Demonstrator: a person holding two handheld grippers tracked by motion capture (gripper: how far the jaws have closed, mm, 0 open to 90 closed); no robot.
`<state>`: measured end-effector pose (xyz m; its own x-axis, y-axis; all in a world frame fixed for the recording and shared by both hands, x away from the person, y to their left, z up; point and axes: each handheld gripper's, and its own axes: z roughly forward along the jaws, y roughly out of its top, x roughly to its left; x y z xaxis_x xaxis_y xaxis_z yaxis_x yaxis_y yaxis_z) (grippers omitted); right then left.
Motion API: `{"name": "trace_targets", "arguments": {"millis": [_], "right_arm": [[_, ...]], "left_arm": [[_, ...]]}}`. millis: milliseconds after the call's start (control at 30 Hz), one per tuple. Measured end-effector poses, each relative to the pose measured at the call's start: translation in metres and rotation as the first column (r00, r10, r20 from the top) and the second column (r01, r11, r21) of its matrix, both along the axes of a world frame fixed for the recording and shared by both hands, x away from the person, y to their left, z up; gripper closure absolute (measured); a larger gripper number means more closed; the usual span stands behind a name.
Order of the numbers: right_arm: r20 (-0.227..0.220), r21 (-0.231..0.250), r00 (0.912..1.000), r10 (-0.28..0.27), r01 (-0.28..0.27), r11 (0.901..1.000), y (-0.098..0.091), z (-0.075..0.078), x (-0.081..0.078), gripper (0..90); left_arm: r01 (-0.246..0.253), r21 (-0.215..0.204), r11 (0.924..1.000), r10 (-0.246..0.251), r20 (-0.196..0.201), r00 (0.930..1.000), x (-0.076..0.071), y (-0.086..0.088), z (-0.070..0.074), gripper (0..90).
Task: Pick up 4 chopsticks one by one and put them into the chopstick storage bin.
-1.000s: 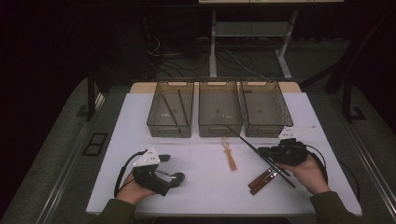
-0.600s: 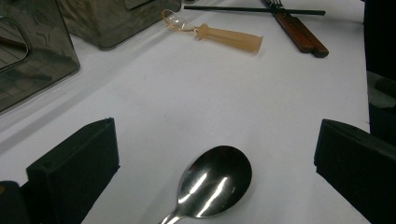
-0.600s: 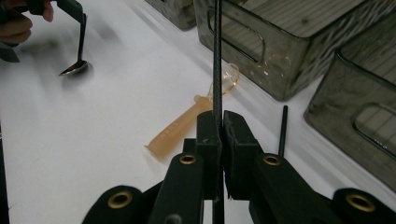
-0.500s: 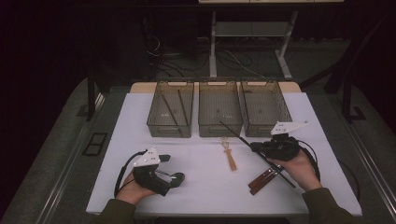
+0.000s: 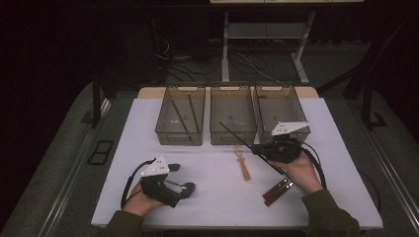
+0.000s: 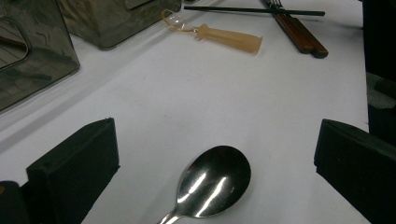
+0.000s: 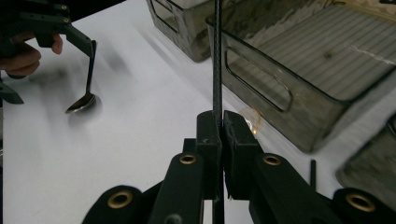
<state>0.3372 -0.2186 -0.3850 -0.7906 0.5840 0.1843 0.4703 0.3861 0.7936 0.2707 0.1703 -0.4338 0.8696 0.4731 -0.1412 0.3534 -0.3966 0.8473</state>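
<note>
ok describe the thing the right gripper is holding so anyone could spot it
On the white table, look below the middle of three clear bins. The right gripper has its jaws shut on a thin black chopstick, raised and slanting toward that bin. Unlike the tan fork nearby, it is long, black and stick-thin.

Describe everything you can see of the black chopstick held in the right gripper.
The black chopstick is a thin, straight, dark rod with a faintly woven, carbon-like surface. The right gripper is shut on it, pads pinching it partway along, so a short end sticks out behind. It is lifted off the white table, slanting up toward the middle clear bin. Nothing else visibly touches it.
</note>
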Motion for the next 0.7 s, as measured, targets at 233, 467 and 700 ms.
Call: {"name": "trace_targets", "arguments": {"millis": [233,467,700], "right_arm": [[0.001,0.018,1.0000,0.004,-0.004,0.9998,0.019,0.004,0.011,85.7],[0.010,0.014,0.9999,-0.008,0.007,0.9999,0.039,0.010,0.023,85.7],[0.017,0.020,0.9997,-0.019,0.018,0.9996,0.060,0.019,0.036,85.7]], "left_arm": [[-0.001,0.000,1.0000,0.001,0.004,1.0000,0.000,0.000,0.000,0.0],[-0.002,-0.002,1.0000,0.002,0.004,1.0000,0.000,0.001,0.000,0.0],[-0.003,-0.014,0.9999,0.003,0.004,1.0000,0.000,0.001,0.001,0.0]]}}
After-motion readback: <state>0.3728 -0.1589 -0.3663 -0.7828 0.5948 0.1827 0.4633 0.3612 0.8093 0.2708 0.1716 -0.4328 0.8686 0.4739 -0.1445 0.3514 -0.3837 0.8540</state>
